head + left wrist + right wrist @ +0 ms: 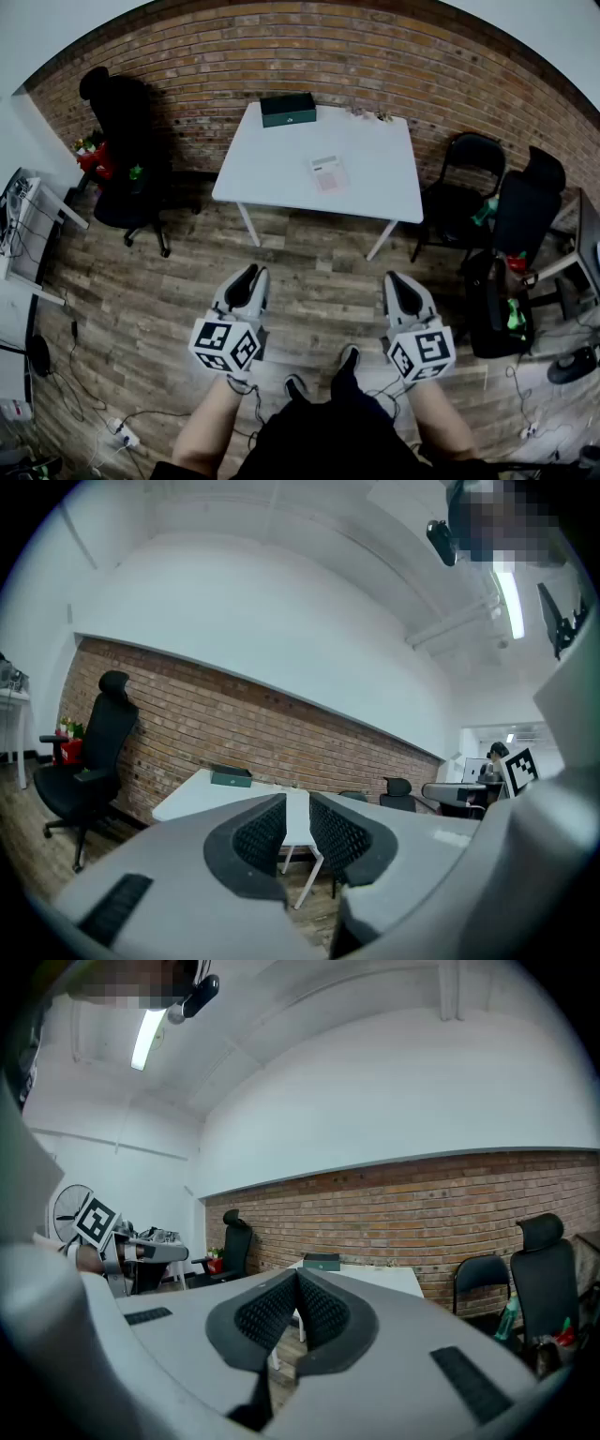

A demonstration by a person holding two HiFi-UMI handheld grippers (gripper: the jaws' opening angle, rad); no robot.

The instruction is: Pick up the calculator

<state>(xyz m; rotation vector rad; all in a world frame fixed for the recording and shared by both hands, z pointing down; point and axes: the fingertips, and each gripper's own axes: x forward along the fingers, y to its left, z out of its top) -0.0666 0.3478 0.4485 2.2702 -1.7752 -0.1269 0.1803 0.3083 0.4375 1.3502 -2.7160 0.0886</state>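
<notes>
Two claws are held out side by side over the wood floor (309, 281), both well apart from the desk. The left claw (251, 274) has its jaws slightly parted, with a narrow gap and nothing in it. The right claw (399, 279) is closed, pad against pad, and empty. Ahead of both, past a stretch of floor, stands the white desk (272, 169). The calculator (328, 173) lies flat on it, ahead of the claws and between their two lines, touched by neither. Farther on, at the desk's far edge and ahead of the left claw, sits a dark green box (288, 109). A black chair (127, 159) stands out to the left claw's outer side, and two more chairs (473, 178) stand out past the right claw. A brick wall (309, 47) runs behind everything.
</notes>
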